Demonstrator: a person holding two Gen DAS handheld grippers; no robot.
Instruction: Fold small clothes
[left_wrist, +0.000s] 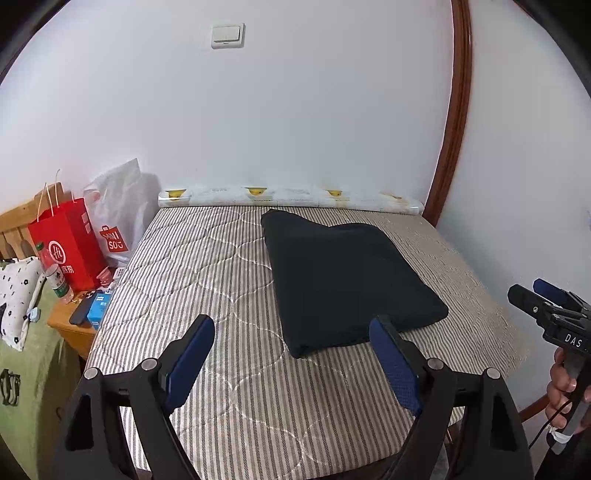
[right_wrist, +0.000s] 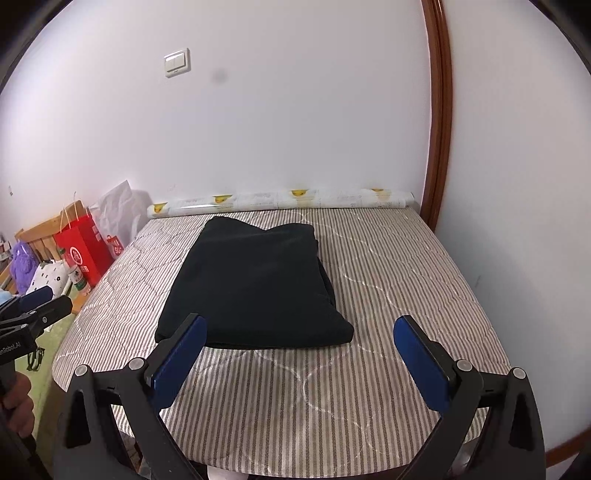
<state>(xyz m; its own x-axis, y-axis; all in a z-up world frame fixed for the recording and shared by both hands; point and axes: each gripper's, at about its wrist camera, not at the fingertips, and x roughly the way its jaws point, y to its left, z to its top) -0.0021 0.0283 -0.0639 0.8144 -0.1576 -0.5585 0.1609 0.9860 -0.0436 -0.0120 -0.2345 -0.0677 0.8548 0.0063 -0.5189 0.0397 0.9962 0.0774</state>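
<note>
Two grippers are hovering over the near edge of the mattress (right_wrist: 388, 258), and neither is holding anything. On the left gripper (left_wrist: 291, 360) the jaws are standing wide apart, and on the right gripper (right_wrist: 299, 356) they are spread just as wide, with nothing between the blue pads.

Sitting on the striped mattress is the dark garment (right_wrist: 255, 280), lying flat toward the far edge and the middle, already doubled into a thick rectangular bundle. Layered edges are showing along its right side, and its near edge is lying just beyond the fingertips.

Judging from this, the fold is looking well along, perhaps needing one more halving or just a tidy-up. To do that well, each gripper should be taking a near corner, pinching through all the layers rather than only the top one, since thick fabric like this is likely to slip apart. Lifting both corners evenly and carrying them straight toward the far edge should be keeping the sides lined up.

Off the left edge, a red bag (left_wrist: 68, 245) and a water bottle (left_wrist: 55, 275) are standing well clear of the work.
</note>
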